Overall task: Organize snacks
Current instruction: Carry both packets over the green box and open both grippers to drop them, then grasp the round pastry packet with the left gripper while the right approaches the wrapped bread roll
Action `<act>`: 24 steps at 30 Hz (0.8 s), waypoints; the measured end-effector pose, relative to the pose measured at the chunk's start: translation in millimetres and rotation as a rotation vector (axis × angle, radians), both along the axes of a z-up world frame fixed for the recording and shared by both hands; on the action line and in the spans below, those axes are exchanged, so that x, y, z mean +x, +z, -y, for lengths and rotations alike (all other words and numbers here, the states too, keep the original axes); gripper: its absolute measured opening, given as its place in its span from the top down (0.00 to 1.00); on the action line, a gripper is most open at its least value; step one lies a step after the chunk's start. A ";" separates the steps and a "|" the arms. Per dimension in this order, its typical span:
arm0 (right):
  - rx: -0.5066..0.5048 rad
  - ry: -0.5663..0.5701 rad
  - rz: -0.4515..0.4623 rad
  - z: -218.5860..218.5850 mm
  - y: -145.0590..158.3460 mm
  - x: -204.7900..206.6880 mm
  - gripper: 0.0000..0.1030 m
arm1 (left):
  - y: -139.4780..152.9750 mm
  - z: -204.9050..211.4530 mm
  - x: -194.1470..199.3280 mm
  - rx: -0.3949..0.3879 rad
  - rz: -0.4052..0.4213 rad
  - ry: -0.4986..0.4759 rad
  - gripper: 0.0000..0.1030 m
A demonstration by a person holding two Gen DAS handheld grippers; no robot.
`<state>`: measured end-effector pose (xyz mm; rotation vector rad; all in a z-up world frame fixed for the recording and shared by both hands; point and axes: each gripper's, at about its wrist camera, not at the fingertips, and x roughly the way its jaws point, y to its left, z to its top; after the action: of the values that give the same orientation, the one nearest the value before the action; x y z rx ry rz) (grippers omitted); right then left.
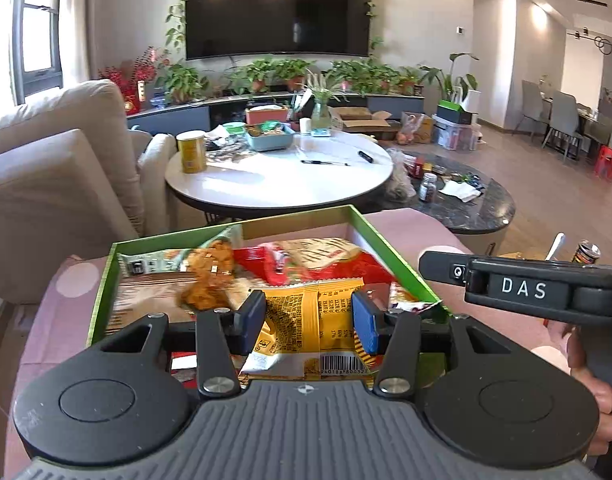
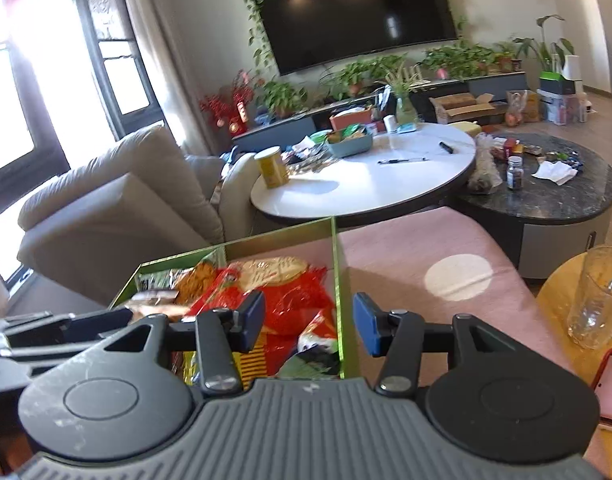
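A green box (image 1: pixel 390 248) full of snack packets sits on a pink cloth. My left gripper (image 1: pixel 310 322) is open above its near end, with a yellow snack packet (image 1: pixel 306 320) lying between the fingers. I cannot tell whether the pads touch it. A red packet (image 1: pixel 346 264) and a packet with fried pieces (image 1: pixel 209 276) lie further in. My right gripper (image 2: pixel 308 324) is open and empty, straddling the box's right wall (image 2: pixel 340 292). The right gripper's body shows in the left wrist view (image 1: pixel 522 286). The red packet (image 2: pixel 297 296) shows under the right gripper.
A round white table (image 1: pixel 277 176) holds a yellow can (image 1: pixel 191 152), a teal basket (image 1: pixel 269 138) and pens. A dark round table (image 1: pixel 466 200) stands beside it. A beige sofa (image 1: pixel 57 168) is left. A clear glass (image 2: pixel 598 300) stands on a yellow surface at right.
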<state>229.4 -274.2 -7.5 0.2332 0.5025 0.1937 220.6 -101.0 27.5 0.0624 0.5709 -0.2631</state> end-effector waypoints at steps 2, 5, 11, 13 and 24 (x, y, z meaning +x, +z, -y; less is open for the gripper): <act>-0.002 -0.007 0.001 2.3 1.4 0.4 0.38 | -2.5 6.7 3.9 -0.006 -0.004 -0.010 0.57; -0.001 -0.005 -0.001 4.0 0.6 -0.5 0.38 | -6.7 13.7 9.8 0.009 0.000 -0.010 0.57; 0.025 -0.020 -0.003 11.8 -2.9 -0.3 0.38 | -15.2 18.9 18.6 -0.009 -0.024 -0.019 0.57; 0.025 -0.022 0.001 12.6 -2.5 -0.3 0.38 | -17.8 21.2 19.9 -0.015 -0.020 -0.016 0.54; 0.043 -0.034 0.001 18.8 -4.4 -3.9 0.38 | -10.5 10.5 4.8 0.006 0.029 0.033 0.28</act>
<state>225.5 -293.0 -11.8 0.2832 0.4936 0.1717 225.4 -111.5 17.1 0.0624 0.5439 -0.2280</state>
